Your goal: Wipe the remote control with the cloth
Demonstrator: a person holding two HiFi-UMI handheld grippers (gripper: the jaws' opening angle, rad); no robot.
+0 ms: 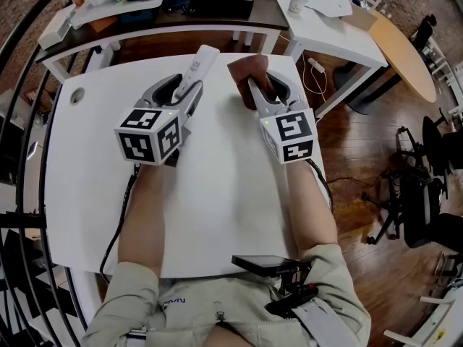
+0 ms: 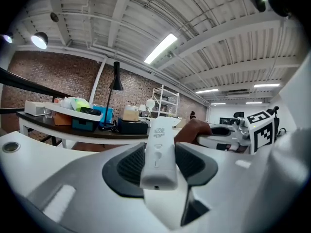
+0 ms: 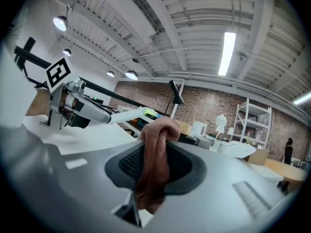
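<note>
My left gripper (image 1: 187,87) is shut on a white remote control (image 1: 200,63), which sticks out forward beyond the jaws over the white table (image 1: 217,194). In the left gripper view the remote (image 2: 159,152) lies pinched between the two dark pads. A brown cloth (image 1: 251,73) is bunched in my right gripper (image 1: 260,85), whose jaws are shut on it. The right gripper view shows the cloth (image 3: 154,164) hanging folded between the pads. Remote and cloth are side by side, a short gap apart, near the table's far edge.
A dark desk (image 1: 145,13) with a white tray, boxes and clutter stands behind the table. Another white table (image 1: 325,27) sits at the back right. A black device (image 1: 264,264) lies at the near edge by my lap. Office chairs (image 1: 423,194) stand on the wooden floor at right.
</note>
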